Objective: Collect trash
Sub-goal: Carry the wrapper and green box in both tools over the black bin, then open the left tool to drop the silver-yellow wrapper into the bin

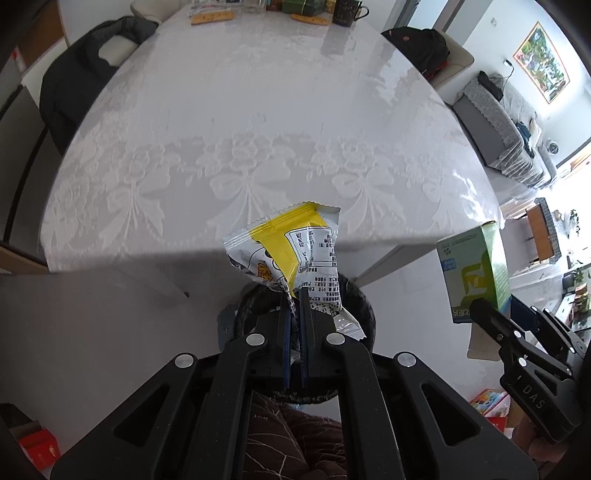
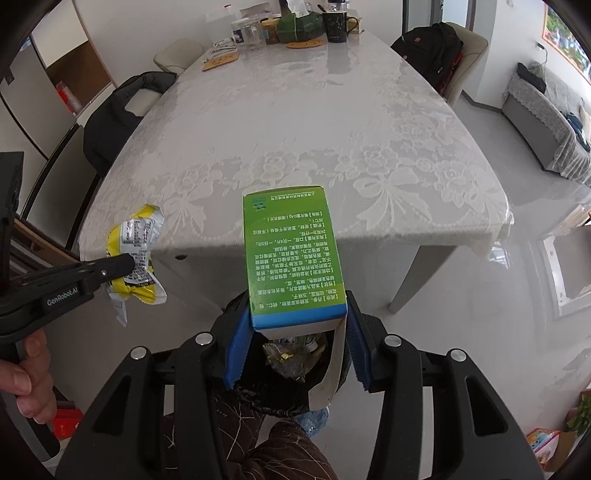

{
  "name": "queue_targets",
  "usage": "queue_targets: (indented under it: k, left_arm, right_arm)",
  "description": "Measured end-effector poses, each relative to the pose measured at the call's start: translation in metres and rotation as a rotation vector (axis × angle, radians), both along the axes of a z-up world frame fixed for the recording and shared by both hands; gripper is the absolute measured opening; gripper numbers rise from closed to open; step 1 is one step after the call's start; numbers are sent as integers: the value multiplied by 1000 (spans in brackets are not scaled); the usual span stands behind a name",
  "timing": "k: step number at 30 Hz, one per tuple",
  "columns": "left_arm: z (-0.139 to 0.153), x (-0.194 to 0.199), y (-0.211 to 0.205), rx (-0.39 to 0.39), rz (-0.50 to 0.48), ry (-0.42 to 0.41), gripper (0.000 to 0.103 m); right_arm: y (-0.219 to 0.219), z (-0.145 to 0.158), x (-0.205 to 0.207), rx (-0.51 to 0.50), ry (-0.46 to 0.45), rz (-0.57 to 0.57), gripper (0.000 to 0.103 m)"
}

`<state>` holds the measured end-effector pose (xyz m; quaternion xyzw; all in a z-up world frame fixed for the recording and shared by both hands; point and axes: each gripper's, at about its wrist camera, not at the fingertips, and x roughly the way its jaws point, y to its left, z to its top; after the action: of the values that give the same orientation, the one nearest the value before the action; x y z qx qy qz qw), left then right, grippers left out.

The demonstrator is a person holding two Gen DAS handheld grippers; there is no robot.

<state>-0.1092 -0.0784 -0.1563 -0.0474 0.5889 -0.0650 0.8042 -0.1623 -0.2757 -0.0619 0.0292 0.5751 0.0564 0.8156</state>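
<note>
My left gripper [image 1: 294, 291] is shut on a crumpled yellow and white snack wrapper [image 1: 291, 247], which sticks up past the fingertips. Below it on the floor stands a black trash bin [image 1: 364, 310] lined with a dark bag. My right gripper [image 2: 297, 314] is shut on a green carton [image 2: 291, 251] with a blue band, its bottom flap hanging open. The bin [image 2: 291, 365], with trash inside, lies right under this carton. The right wrist view shows the left gripper [image 2: 125, 264] and wrapper [image 2: 138, 236] at the left; the carton [image 1: 474, 269] shows at the right of the left wrist view.
A table with a white lace cloth [image 2: 295, 122] fills the middle, its near edge just beyond both grippers. A black mug [image 2: 334, 24], jars and coasters stand at its far end. Chairs with dark jackets [image 1: 85, 85] flank it. A grey sofa [image 1: 506, 122] is at the right.
</note>
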Motion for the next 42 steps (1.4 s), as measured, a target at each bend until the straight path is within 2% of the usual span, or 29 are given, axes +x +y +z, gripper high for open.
queue_targets:
  k: [11,17,26,34,36,38,40,42]
  left_arm:
    - [-36,-29,-8,-7,-2,51,2]
    - [-68,-40,-20,13,-31,77,2]
    - [-113,-40,-44,19,-71,139,2]
    - [-136,-34,-65,8,-100,165,4]
    - [-138,-35,-70,12,-110,162,11]
    - [-138,-36,-75,13,-118,150,13]
    - [-136,-37,-79,15,-123,136,22]
    - [-133,-37,-78,21,-120,122,37]
  right_arm:
    - [1,-30,-31,4,55,30,44]
    - [-11,-53,-41,-3,105,2,44]
    - [-36,-76,-57,-31,152,-56,44]
    - [-59,-77,-64,-71,162,-98,44]
    - [-64,-77,-62,-76,159,-109,44]
    - [-66,-76,-60,-76,156,-118,44]
    - [-66,-76,-57,-76,155,-121,44]
    - [-64,-78,-53,-73,155,-122,44]
